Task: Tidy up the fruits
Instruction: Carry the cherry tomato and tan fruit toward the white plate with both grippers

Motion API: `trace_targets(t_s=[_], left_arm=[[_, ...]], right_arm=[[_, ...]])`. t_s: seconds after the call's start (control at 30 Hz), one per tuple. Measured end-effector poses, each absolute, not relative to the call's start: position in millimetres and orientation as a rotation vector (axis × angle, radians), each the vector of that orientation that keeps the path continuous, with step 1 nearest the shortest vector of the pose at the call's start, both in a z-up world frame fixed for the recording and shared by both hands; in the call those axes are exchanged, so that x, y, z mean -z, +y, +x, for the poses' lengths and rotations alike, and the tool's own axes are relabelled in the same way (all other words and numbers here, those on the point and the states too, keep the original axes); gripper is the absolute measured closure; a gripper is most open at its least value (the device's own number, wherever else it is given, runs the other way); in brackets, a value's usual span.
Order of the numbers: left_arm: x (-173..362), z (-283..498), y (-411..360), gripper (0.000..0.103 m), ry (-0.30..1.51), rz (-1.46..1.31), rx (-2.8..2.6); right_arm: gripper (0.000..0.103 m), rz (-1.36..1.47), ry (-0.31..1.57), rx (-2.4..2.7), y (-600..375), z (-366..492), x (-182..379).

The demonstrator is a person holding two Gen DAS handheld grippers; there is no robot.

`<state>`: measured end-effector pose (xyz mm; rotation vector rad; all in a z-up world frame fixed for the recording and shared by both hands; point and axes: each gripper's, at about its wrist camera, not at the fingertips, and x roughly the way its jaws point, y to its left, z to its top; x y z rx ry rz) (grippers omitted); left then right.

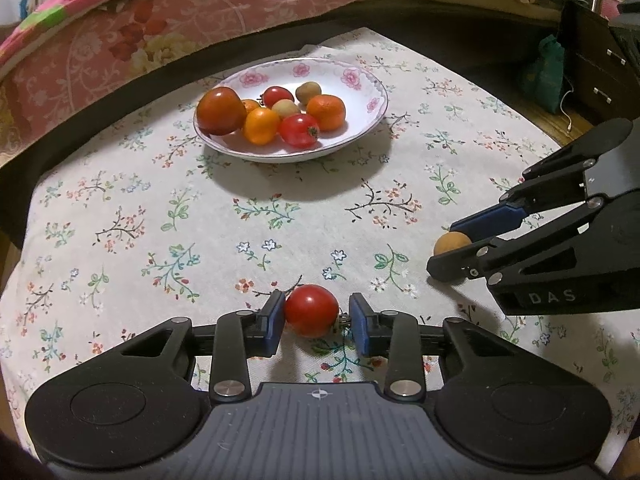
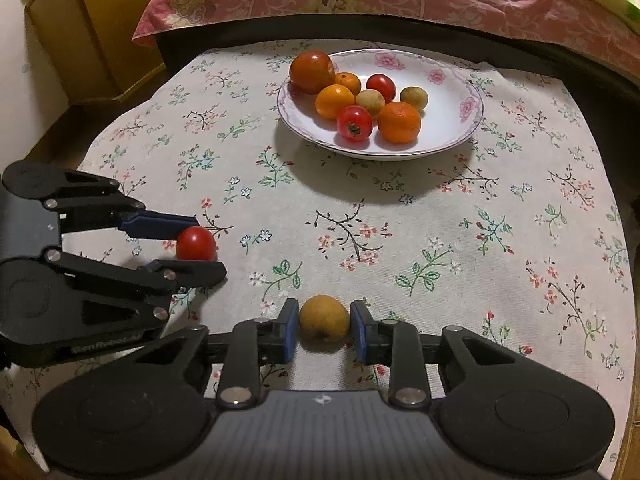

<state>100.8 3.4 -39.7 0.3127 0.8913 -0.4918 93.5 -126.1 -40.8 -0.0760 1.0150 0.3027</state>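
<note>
2 tools grip fruit: left tool [image 1: 317,317] clamps a tomato [image 1: 311,316], right tool [image 2: 325,327], marked "DAS", a brown fruit [image 2: 324,317].

A: Tablecloth [image 1: 280,216]: woven cloth, matt, flower print. Plate [image 2: 440,136]: glazed ceramic, glossy.
B: Red tomato [image 1: 311,316]: smooth, shiny skin. Tan fruit [image 2: 324,318]: dull, slightly rough. Left gripper [image 1: 316,320]: matt black plastic, blue rubbery pads, bright metal pins.

A pale cotton tablecloth [image 1: 200,216] printed with small flowers and twigs covered the table. Behind it lay a pink floral quilt [image 1: 192,20], with a yellow wooden cabinet [image 2: 104,28] at one side. A dark drawer unit [image 1: 596,76] stood beside a green cloth bag [image 1: 546,76].
</note>
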Motion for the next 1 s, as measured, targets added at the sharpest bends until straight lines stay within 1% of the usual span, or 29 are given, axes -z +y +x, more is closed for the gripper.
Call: trace_targets(t_s=[0.53, 0.93, 1.0], left_arm=[[40.7, 100.1, 0.7, 0.06, 0.9, 0.318, 0.509], [44.8, 100.5, 0.6, 0.057, 0.902, 0.342, 0.507], [44.6, 100.4, 0.8, 0.059, 0.903, 0.34, 0.509]], right_arm=[[0.075, -0.07, 1.016, -0.316, -124.9, 93.0, 41.2], [0.074, -0.085, 1.016, -0.32, -124.0, 93.0, 42.1], [0.074, -0.094, 1.015, -0.318, -122.9, 92.9, 42.1]])
